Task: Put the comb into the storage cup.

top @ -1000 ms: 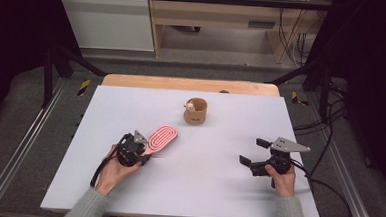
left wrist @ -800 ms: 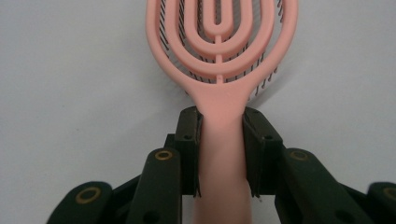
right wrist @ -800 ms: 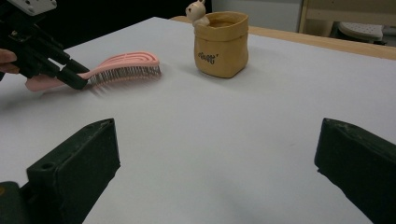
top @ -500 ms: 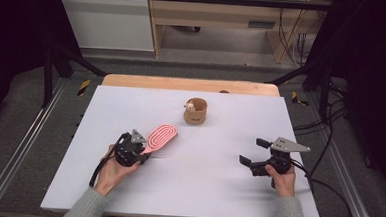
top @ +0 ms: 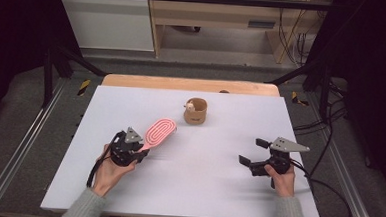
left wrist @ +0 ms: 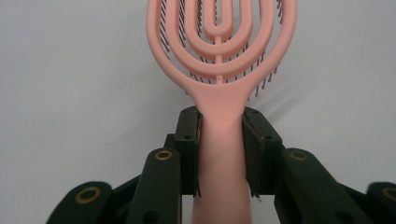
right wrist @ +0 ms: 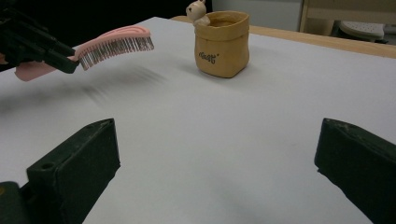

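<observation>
- White surface (top: 202, 189) fills mid-frame, tan pot (top: 196, 111) upper centre
- Left hand-held gripper (top: 137, 151) pinches pink brush (top: 160, 131) by its handle, lifted, bristles down
- Right hand-held gripper (top: 253, 152) spread wide, lower right

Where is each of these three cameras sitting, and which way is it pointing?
High view: above the person's side, looking forward and down at the table; forearms, left tongs, right tongs.
Left gripper view: on the left tongs, looking along jaws clamped on the pink brush.
Right gripper view: on the right tongs, jaws apart, facing the tan pot.
All share the brush.
</observation>
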Motion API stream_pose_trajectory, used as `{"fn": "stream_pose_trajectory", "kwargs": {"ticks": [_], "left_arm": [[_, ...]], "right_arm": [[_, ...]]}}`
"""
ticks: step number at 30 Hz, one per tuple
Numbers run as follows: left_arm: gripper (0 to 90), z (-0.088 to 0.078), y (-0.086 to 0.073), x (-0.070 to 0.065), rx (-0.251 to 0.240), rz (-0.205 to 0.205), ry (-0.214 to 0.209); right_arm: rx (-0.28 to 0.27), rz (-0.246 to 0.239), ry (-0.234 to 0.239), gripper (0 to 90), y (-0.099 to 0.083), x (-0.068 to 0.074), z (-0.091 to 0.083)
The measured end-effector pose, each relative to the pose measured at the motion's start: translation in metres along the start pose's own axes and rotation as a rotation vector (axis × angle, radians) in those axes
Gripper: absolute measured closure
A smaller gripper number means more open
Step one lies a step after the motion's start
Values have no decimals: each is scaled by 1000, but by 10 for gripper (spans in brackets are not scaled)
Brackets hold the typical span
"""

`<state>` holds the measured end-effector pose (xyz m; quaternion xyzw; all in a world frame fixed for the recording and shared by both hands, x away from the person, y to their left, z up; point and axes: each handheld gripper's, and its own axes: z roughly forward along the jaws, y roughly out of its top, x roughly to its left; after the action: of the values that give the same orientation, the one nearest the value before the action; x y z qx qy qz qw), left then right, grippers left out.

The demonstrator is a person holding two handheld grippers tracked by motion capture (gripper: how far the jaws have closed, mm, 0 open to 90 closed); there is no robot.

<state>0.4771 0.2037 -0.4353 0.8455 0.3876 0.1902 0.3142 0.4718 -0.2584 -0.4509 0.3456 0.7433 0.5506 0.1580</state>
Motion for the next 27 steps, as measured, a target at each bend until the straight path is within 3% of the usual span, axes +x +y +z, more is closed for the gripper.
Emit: {"fn": "stream_pose_trajectory", "kwargs": {"ticks": [16,27], "left_arm": [[695,-20,4,2,-87,-18,12],[695,-25,6,-4,-127,-12,23]], "right_arm": [[-5,12,-5,4,2,3,2],[-22,22,-6,4,7,9,6]]}}
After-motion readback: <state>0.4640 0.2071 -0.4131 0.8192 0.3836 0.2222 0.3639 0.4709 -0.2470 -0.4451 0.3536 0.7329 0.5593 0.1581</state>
